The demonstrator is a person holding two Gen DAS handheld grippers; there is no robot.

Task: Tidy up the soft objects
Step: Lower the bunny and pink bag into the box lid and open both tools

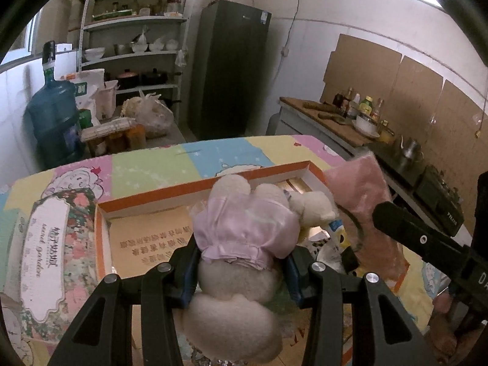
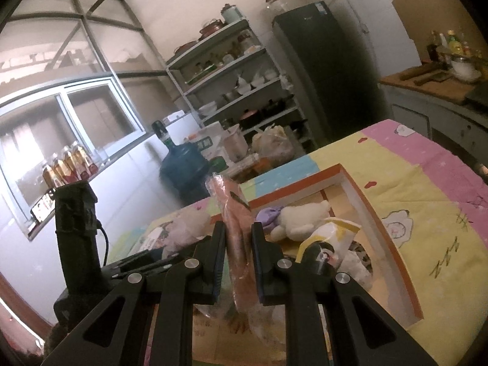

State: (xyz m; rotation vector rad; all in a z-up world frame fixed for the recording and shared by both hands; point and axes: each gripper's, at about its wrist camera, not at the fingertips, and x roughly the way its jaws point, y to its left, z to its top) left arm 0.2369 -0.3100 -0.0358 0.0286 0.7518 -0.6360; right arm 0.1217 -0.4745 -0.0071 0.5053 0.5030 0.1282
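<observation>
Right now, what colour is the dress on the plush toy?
Pale pink, shiny; the plush toy's dress shows best in the left wrist view.

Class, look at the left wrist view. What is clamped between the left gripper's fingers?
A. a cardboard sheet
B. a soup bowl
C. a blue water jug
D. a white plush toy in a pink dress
D: the left gripper is closed on the plush toy, held above the orange-rimmed box.

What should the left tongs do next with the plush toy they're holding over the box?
Probably lower the plush toy into the bare near-left part of the orange-rimmed box, then open. The left tongs grip it above the box, and another plush already lies inside.
</observation>
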